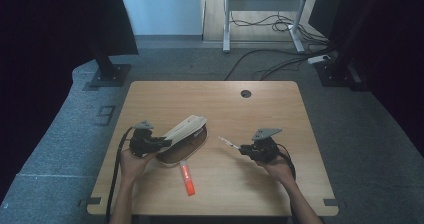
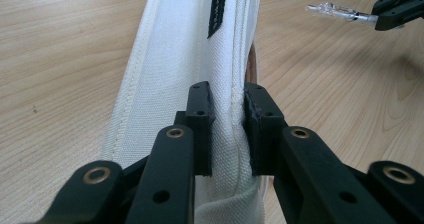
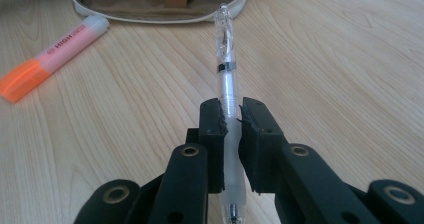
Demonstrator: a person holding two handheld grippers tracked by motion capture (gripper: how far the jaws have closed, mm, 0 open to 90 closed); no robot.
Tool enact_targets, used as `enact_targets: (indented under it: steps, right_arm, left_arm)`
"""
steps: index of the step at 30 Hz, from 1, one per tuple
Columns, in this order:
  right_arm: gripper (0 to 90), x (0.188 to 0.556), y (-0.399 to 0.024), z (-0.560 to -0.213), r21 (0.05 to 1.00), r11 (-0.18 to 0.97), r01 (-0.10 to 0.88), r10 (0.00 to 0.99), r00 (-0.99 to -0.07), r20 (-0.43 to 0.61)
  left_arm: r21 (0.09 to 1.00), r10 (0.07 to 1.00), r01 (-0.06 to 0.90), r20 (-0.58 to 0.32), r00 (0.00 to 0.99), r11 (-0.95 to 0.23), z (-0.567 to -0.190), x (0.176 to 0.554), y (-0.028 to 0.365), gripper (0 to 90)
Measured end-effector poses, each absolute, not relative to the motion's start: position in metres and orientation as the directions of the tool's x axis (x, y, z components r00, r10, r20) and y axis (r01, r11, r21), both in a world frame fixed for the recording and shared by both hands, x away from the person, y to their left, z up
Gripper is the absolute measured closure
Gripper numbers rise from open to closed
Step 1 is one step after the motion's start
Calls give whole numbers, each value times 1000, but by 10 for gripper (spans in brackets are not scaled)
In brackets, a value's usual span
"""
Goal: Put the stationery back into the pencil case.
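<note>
— Where does the pen sit?

— Pinched in my right claw (image 3: pixel 230 115); the clear pen (image 3: pixel 226 64) points its long axis straight at the open pencil case (image 3: pixel 160 6), which lies ahead, near but apart.

— And your left claw (image 2: pixel 229 116)?

— Clamped on the case's white flap (image 2: pixel 200 59), holding it up.

— Anything in the way?

— 1 orange highlighter (image 3: pixel 47 56) lies left of the pen's line, just beside the case; I judge the path clear.
</note>
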State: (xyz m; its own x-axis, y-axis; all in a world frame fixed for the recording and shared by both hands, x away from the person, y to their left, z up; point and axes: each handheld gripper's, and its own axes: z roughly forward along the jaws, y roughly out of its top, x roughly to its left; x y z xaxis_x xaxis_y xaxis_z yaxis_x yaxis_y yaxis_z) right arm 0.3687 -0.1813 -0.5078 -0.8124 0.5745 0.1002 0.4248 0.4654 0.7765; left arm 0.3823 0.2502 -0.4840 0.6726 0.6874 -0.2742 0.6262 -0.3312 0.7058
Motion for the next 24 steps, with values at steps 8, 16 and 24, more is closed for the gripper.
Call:
enact_targets:
  steps: [8,16,24]
  right_arm:
    - [786,375,-166,-506,778,474,413,556,-825,99]
    - [786,381,-149,-505,772,490,404,540,-837,95]
    - [786,387,-131,-505,765,513,388,517,-852,85]
  left_arm:
    - [709,688,624,-273,672,-329,-484,382,251,756]
    - [710,688,624,-273,672,-327,-483,382,251,756]
    - [709,686,625,-276,673,-327,-483,382,251,755]
